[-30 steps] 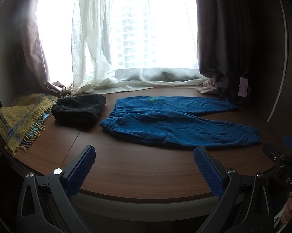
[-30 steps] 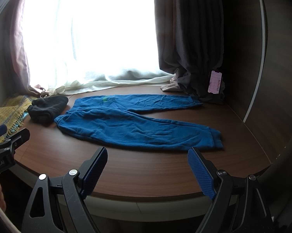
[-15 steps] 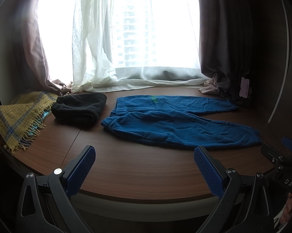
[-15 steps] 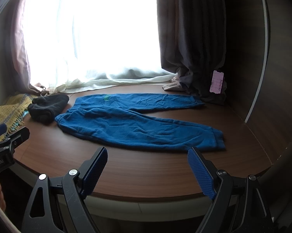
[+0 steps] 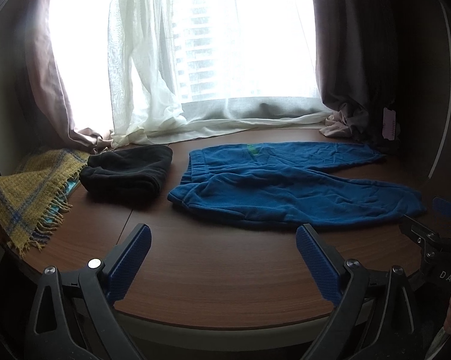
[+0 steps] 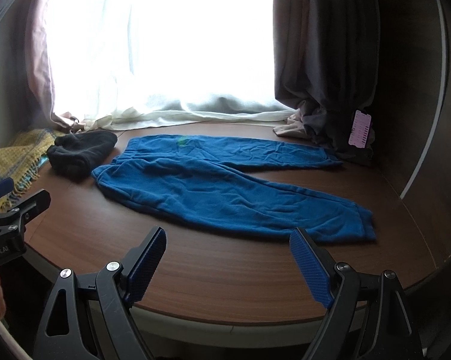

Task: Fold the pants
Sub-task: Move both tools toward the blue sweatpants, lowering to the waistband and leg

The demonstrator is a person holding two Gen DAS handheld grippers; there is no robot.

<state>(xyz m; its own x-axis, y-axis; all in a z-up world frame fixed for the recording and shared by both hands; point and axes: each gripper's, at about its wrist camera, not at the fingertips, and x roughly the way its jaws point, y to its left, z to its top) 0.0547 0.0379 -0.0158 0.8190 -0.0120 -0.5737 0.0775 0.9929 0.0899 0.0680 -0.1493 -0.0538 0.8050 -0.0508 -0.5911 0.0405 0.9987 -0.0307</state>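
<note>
Left wrist view: left claw [image 5: 223, 259], jaws wide apart and closing slightly, nothing between them, held over the table's [image 5: 225, 276] near edge. Right claw [image 6: 227, 262], jaws spread, empty, likewise at the near edge. Blue pants [image 5: 285, 186], one pair, unfolded, flat mid-table; waistband toward the left edge, legs splayed toward the right edge, far leg reaching the back right corner. Black folded garment [image 5: 129, 172], just beside the waistband, apart from it. Yellow plaid blanket [image 5: 27, 192], fringed, at the left edge. Curtains [image 5: 153, 69], along the far edge.
</note>
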